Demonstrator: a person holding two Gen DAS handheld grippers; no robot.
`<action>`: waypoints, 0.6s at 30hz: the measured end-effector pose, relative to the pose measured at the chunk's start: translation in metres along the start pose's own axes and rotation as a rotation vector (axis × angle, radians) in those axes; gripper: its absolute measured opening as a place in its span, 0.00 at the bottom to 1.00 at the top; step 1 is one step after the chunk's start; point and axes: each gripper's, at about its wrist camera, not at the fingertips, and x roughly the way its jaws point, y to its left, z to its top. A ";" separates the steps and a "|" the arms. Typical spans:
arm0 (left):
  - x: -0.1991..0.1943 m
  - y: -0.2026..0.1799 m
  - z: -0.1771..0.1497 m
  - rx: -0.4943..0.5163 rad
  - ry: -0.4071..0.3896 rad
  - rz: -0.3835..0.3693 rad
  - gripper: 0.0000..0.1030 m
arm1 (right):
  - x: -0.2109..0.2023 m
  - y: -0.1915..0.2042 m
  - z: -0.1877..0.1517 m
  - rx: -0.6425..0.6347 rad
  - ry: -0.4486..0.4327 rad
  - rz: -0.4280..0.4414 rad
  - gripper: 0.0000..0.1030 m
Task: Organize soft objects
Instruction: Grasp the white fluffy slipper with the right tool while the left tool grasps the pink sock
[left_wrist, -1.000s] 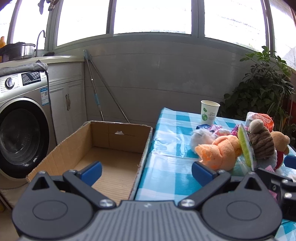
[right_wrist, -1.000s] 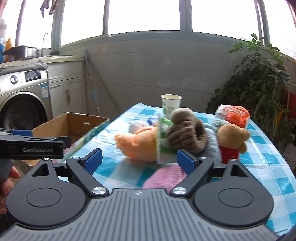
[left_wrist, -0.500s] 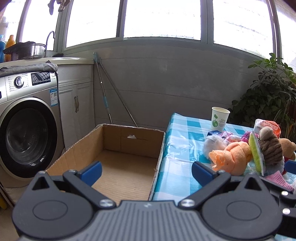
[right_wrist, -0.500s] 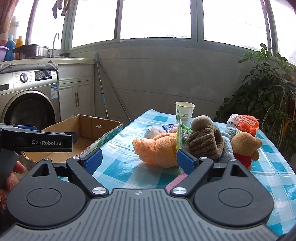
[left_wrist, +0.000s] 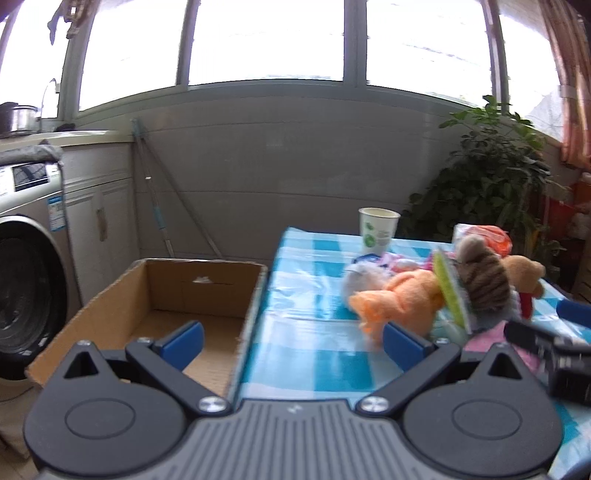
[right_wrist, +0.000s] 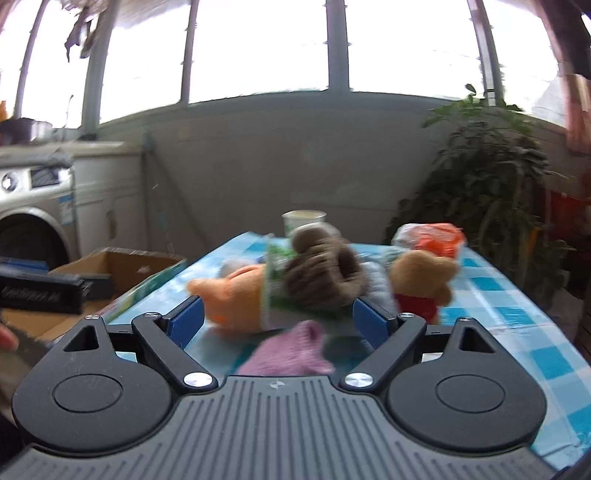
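A washing machine (left_wrist: 22, 291) stands at left beside a white cabinet (left_wrist: 99, 225). A mop (left_wrist: 157, 206) leans against the wall. A leafy plant (left_wrist: 487, 177) fills the right corner.

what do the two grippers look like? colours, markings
Both match: black linkage arms with silver screws, two round black discs, a ribbed grey housing, and blue pads on the fingers. Left gripper; right gripper. In the right wrist view the left one's black side bar bears blurred white lettering.
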 end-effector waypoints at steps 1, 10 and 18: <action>0.001 -0.005 -0.001 0.010 0.004 -0.025 0.99 | -0.003 -0.011 0.000 0.013 -0.015 -0.036 1.00; 0.012 -0.065 -0.018 0.153 0.053 -0.238 0.99 | 0.006 -0.097 -0.012 0.200 0.093 -0.165 1.00; 0.031 -0.114 -0.034 0.321 0.098 -0.317 0.99 | 0.016 -0.107 -0.031 0.229 0.175 -0.125 1.00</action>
